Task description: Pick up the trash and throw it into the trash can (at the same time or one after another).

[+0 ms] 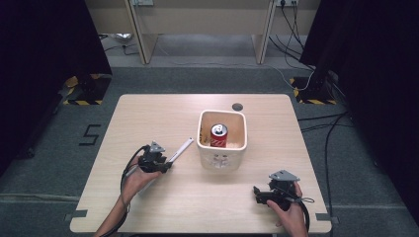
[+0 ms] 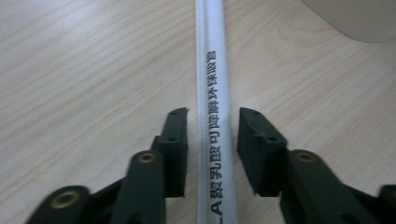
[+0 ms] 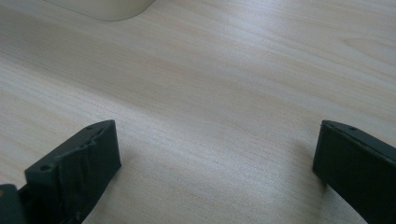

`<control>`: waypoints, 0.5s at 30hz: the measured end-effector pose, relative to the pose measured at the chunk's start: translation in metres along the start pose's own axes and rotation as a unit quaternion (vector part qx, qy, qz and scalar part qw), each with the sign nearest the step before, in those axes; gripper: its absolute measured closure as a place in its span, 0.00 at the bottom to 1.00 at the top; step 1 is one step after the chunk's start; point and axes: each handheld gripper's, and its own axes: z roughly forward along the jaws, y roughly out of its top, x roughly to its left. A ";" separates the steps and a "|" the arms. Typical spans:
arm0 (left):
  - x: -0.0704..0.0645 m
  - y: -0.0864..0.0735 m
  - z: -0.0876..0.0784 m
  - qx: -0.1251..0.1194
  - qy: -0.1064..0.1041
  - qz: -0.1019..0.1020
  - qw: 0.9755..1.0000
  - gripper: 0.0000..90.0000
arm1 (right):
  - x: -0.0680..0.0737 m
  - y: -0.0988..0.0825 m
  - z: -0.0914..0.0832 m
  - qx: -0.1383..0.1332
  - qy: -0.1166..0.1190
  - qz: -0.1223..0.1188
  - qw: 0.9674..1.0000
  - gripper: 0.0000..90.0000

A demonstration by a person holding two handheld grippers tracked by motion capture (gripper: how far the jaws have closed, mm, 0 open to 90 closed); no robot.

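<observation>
Between the fingers (image 2: pixel 175 149) of the left gripper (image 2: pixel 212 116) lies a long wrapped straw (image 2: pixel 212 70), flat on the wooden surface (image 2: pixel 93 70) and running straight ahead of them. The two fingers flank it closely; the left one sits against the wrapper's edge, while a thin gap shows on the other side, so they are narrowed around the straw rather than firmly clenched on it. No earlier picture is needed to judge that this is the pickup step: the fingers straddle the straw near its closer end, probably so that the long free end can be aimed later.

Beyond the straw's far tip, up and to the right of these fingers, stands a cream square container (image 1: pixel 222 148) with a red can (image 1: pixel 219 136) upright inside it. The straw points roughly toward it, which suggests that the can is its destination.

The right gripper (image 1: pixel 269 193) rests low over bare surface, its fingers (image 3: pixel 79 172) spread wide and released, with nothing between them. The container's rounded corner lies ahead and to their left, well apart. It seems parked, likely ready to steady the container or the can.
</observation>
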 end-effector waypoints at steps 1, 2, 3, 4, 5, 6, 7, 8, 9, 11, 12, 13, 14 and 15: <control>-0.001 0.000 0.000 -0.003 -0.002 0.001 1.000 0.79 | 0.000 0.000 0.000 0.000 0.000 0.000 1.000 0.01; 0.001 0.000 0.000 -0.003 -0.009 0.002 1.000 0.86 | 0.000 0.000 0.000 0.000 0.000 -0.001 1.000 0.01; 0.001 0.000 0.000 -0.003 -0.009 0.002 1.000 0.87 | 0.000 0.000 0.000 0.000 0.000 -0.001 1.000 0.01; 0.004 0.001 0.001 -0.001 -0.014 0.000 1.000 0.87 | 0.000 0.000 0.000 0.000 0.000 0.000 1.000 0.01; 0.005 0.001 0.000 0.000 -0.013 0.002 1.000 0.88 | 0.000 0.000 0.000 0.000 0.000 0.000 1.000 0.01; 0.005 0.001 0.000 0.001 -0.010 0.005 1.000 0.88 | 0.000 0.000 0.000 0.000 -0.001 0.001 1.000 0.01; 0.005 0.002 -0.001 -0.004 -0.009 0.004 1.000 0.88 | 0.000 0.000 0.000 0.000 0.000 0.001 1.000 0.01; 0.006 0.002 -0.003 -0.009 -0.011 0.001 1.000 0.88 | 0.000 0.000 0.000 0.000 0.000 0.000 1.000 0.01; 0.007 0.003 -0.005 -0.017 -0.017 -0.004 1.000 0.88 | 0.000 0.000 0.000 0.000 0.000 0.001 1.000 0.01; 0.010 0.007 -0.012 -0.027 -0.021 -0.010 0.999 0.88 | 0.000 0.000 0.000 0.000 0.000 0.001 1.000 0.01; 0.011 0.009 -0.015 -0.031 -0.023 -0.011 0.999 0.88 | 0.000 0.000 0.000 0.000 0.000 0.000 1.000 0.01; 0.012 0.011 -0.019 -0.036 -0.024 -0.011 0.999 0.88 | 0.000 0.000 0.000 -0.001 0.000 0.001 1.000 0.01; 0.012 0.011 -0.019 -0.036 -0.024 -0.011 0.999 0.88 | 0.000 0.000 0.000 0.000 0.000 0.001 1.000 0.01; 0.012 0.013 -0.023 -0.040 -0.027 -0.010 0.999 0.88 | 0.000 0.000 0.000 0.000 0.000 0.000 1.000 0.01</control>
